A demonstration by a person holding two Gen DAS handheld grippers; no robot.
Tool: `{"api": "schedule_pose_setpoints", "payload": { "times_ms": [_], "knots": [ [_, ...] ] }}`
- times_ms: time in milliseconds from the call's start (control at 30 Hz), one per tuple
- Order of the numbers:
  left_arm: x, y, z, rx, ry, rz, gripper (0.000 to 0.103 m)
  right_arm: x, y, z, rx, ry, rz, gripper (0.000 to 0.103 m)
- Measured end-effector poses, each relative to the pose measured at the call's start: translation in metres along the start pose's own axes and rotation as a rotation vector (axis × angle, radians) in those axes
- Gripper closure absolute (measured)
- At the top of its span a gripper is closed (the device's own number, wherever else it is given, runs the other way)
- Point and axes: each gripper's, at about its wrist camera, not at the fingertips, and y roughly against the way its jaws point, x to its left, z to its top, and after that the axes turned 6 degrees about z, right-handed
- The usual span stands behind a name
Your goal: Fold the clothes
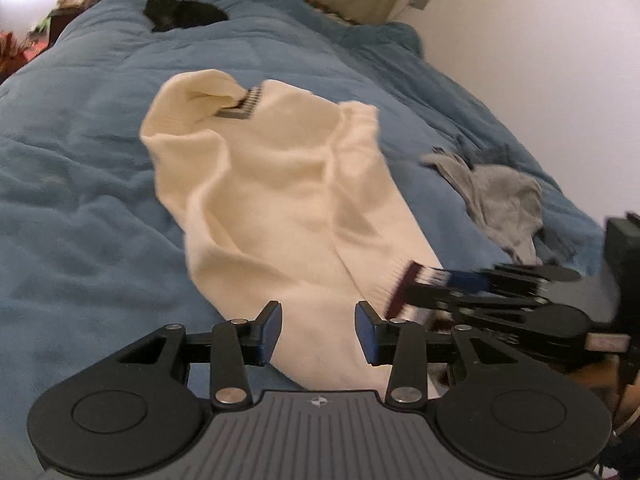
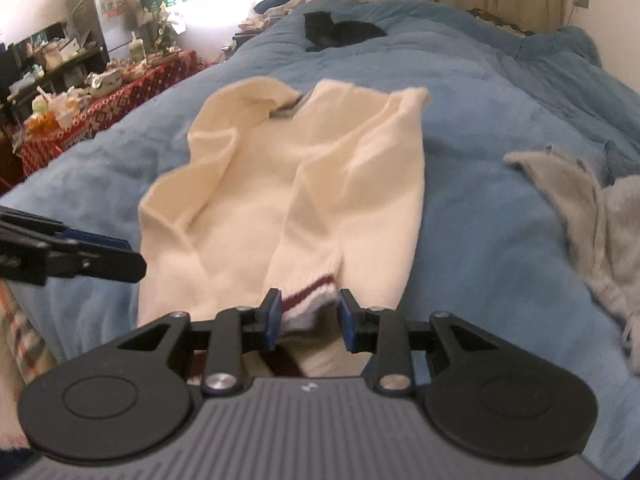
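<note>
The cream sweater (image 2: 288,184) lay lengthwise on the blue bed (image 2: 480,208), both sleeves folded in, and both hand-held grippers — left (image 1: 318,330), right (image 2: 308,318) — hovered part-open and empty at its striped hem (slightly rumpled), seemingly needing a fresh pinch there to fold it upward.

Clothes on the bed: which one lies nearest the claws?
The cream sweater, spread right before both claws; the grey garment lies off to the right, the black one far behind.
</note>
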Motion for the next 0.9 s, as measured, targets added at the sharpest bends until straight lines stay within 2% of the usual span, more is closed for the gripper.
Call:
{"api": "schedule_pose_setpoints", "payload": {
  "times_ms": [33,67,100,167,367,500,567,633,700,833,867,900],
  "knots": [
    [-0.003,0.000,-0.004,0.002,-0.002,0.002,0.063,0.001,-0.001,-0.004,-0.007,0.003,0.003,0.079],
    [-0.006,-0.001,-0.008,0.006,0.000,0.002,0.064,0.001,-0.002,-0.006,-0.013,0.009,0.000,0.093],
    [-0.006,0.000,-0.011,0.014,0.010,-0.004,0.067,0.002,0.000,-0.006,-0.021,0.013,-0.007,0.095],
    [-0.008,0.001,-0.015,0.031,0.027,-0.021,0.067,0.002,0.007,-0.005,-0.040,0.020,-0.017,0.095],
    [-0.028,0.006,-0.011,0.028,-0.043,-0.044,0.067,-0.016,0.048,-0.006,-0.095,0.003,-0.060,0.096],
    [-0.054,-0.001,-0.010,0.042,-0.144,-0.044,0.056,-0.045,0.073,-0.015,-0.109,-0.026,-0.126,0.096],
    [-0.067,-0.006,-0.011,0.058,-0.189,-0.027,0.054,-0.058,0.081,-0.021,-0.104,-0.045,-0.153,0.096],
    [-0.078,-0.014,-0.012,0.078,-0.231,-0.017,0.045,-0.067,0.087,-0.026,-0.101,-0.059,-0.173,0.096],
    [-0.087,-0.022,-0.014,0.088,-0.266,0.009,0.041,-0.075,0.092,-0.032,-0.100,-0.068,-0.190,0.096],
    [-0.097,-0.040,-0.023,0.098,-0.343,0.098,0.044,-0.087,0.099,-0.042,-0.100,-0.105,-0.200,0.096],
    [-0.095,-0.044,-0.025,0.105,-0.339,0.107,0.047,-0.089,0.100,-0.045,-0.100,-0.113,-0.200,0.096],
    [-0.092,-0.045,-0.027,0.107,-0.325,0.109,0.059,-0.090,0.099,-0.047,-0.097,-0.117,-0.200,0.096]
  ]
}}
